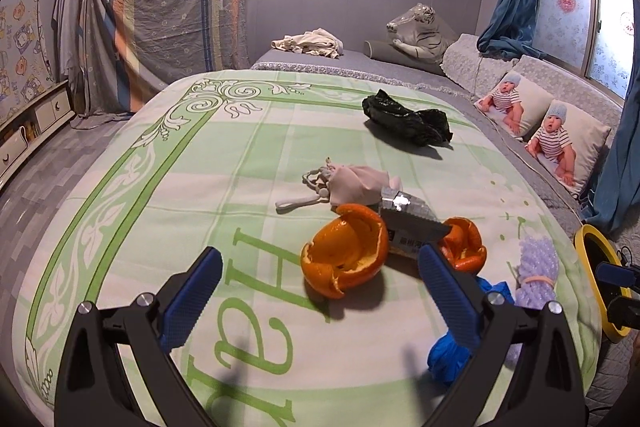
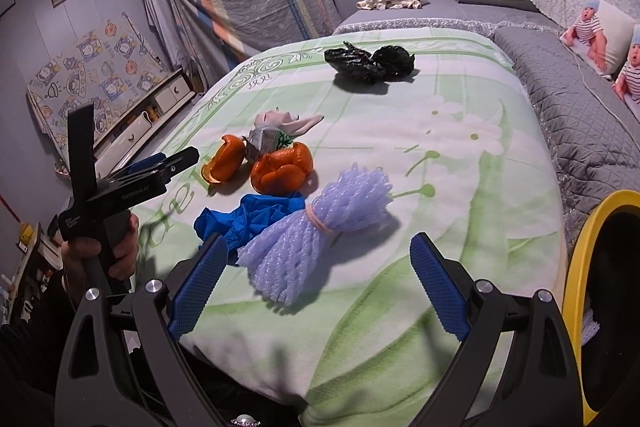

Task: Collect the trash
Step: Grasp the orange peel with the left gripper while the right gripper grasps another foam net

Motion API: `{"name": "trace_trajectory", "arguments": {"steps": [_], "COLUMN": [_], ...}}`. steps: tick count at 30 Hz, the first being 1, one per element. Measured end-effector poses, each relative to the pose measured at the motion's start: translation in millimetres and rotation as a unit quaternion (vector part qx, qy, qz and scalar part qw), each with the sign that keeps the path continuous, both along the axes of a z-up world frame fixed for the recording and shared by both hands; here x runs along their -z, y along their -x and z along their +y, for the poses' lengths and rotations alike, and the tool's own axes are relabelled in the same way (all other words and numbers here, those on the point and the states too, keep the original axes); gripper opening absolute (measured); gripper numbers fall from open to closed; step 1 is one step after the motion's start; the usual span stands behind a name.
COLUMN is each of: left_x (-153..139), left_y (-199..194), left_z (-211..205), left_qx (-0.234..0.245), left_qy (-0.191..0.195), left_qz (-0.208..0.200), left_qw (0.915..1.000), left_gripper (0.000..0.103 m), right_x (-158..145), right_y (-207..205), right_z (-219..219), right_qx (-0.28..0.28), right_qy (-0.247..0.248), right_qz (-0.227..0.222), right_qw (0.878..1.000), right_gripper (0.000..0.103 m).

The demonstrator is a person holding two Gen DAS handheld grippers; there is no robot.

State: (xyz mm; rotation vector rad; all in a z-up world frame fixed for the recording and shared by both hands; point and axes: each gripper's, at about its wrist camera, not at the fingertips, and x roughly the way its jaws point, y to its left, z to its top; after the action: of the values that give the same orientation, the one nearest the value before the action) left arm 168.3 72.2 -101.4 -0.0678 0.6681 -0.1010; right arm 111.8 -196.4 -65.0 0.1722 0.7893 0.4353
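Blue pads spread wide, the left hand-held gripper [image 1: 320, 291] hangs empty over the bed [image 1: 160, 187], lined up on the nearest peel [image 1: 344, 259] at its 12 o'clock. The right hand-held gripper [image 2: 316, 283], equally agape, frames the foam net [image 2: 316, 223]. A yellow bin [image 2: 580, 267] waits at its 3 o'clock, probably for the trash.

A home bedroom: quilted bed [image 1: 280, 155], baby-print pillows [image 1: 560, 143], curtained window [image 1: 580, 7], plush tiger [image 1: 420, 35].
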Motion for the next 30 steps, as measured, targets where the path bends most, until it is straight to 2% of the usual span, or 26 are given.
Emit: {"name": "trace_trajectory", "arguments": {"steps": [5, 7, 13, 18, 24, 30], "left_x": [7.5, 9.5, 14.6, 18.8, 27.2, 35.6], "left_y": [-8.2, -10.9, -21.1, -31.0, -44.4, -59.8], "left_z": [-1.4, -1.5, -2.8, -0.7, -5.8, -18.0], "left_qx": [0.004, 0.007, 0.016, 0.017, 0.031, 0.05], "left_qy": [-0.003, -0.002, 0.0, 0.006, 0.01, 0.008], "left_qz": [0.017, 0.021, 0.031, 0.043, 0.068, 0.098], "left_qw": [0.9998, 0.9998, 0.9994, 0.9989, 0.9972, 0.9939], "left_gripper": [0.095, 0.095, 0.095, 0.093, 0.083, 0.062], "right_x": [5.2, 7.8, 16.0, 22.9, 31.7, 37.0], "right_y": [-13.3, -19.0, -36.6, -46.7, -58.6, -71.6], "right_z": [2.6, 5.8, 14.1, 18.6, 22.1, 25.5], "right_qx": [0.006, 0.003, -0.001, -0.001, -0.002, -0.005], "right_qy": [-0.011, -0.011, -0.012, -0.011, -0.009, -0.006], "right_qz": [0.016, 0.024, 0.047, 0.065, 0.08, 0.091], "right_qw": [1.0, 1.0, 0.999, 0.998, 0.997, 0.996], "right_gripper": [0.085, 0.078, 0.067, 0.065, 0.064, 0.058]}}
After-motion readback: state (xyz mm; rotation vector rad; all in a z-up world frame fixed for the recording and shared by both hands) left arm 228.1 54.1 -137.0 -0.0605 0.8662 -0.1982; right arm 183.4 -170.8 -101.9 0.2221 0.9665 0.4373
